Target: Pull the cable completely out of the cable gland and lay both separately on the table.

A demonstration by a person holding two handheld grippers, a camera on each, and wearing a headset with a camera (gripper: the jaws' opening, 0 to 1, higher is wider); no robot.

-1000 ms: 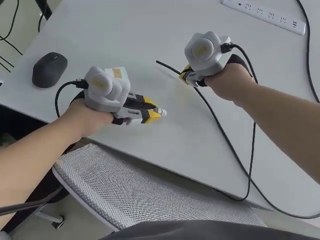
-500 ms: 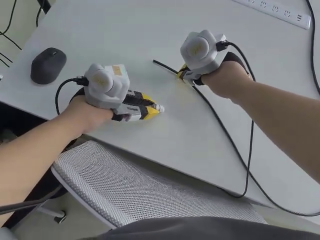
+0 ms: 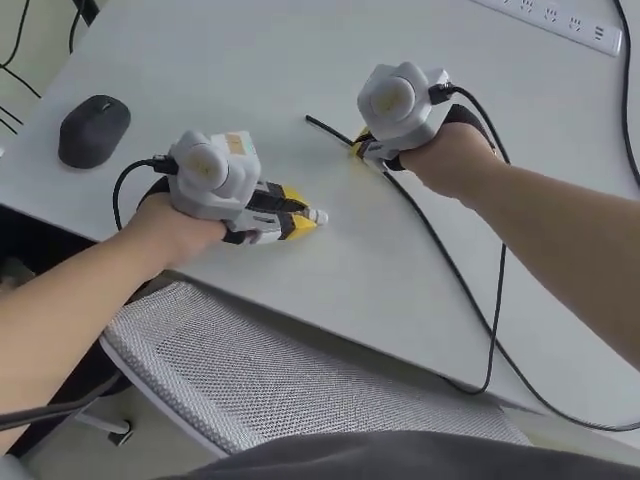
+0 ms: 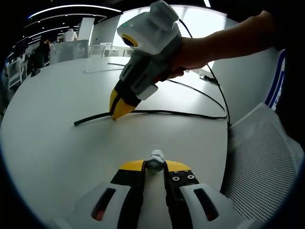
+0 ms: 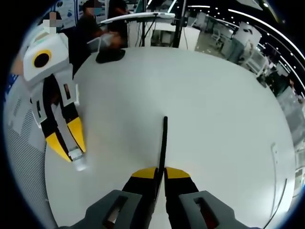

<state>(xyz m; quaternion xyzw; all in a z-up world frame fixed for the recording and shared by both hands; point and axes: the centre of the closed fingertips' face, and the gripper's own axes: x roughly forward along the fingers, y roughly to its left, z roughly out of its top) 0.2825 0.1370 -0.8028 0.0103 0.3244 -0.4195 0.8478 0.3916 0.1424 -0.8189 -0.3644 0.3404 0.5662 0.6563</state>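
Although little has moved, the left gripper (image 3: 300, 222) stays clamped on the gland (image 3: 318, 215) and the right gripper (image 3: 362, 150) on the cable (image 3: 325, 128), both at the table (image 3: 250, 60). Separation is complete; release remains.

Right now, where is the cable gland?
In the left gripper view, the cable gland sits between the left gripper's jaws, apart from the cable in the right gripper.

The dark oval mouse (image 3: 93, 130) sits at the upper left of the head view on the pale grey table (image 3: 250, 60), with the white power strip (image 3: 560, 22) at the upper right. The thin black cable (image 3: 328, 128) runs from the centre to the lower right. The small white cable gland (image 3: 317, 216) sits left of it, apart.
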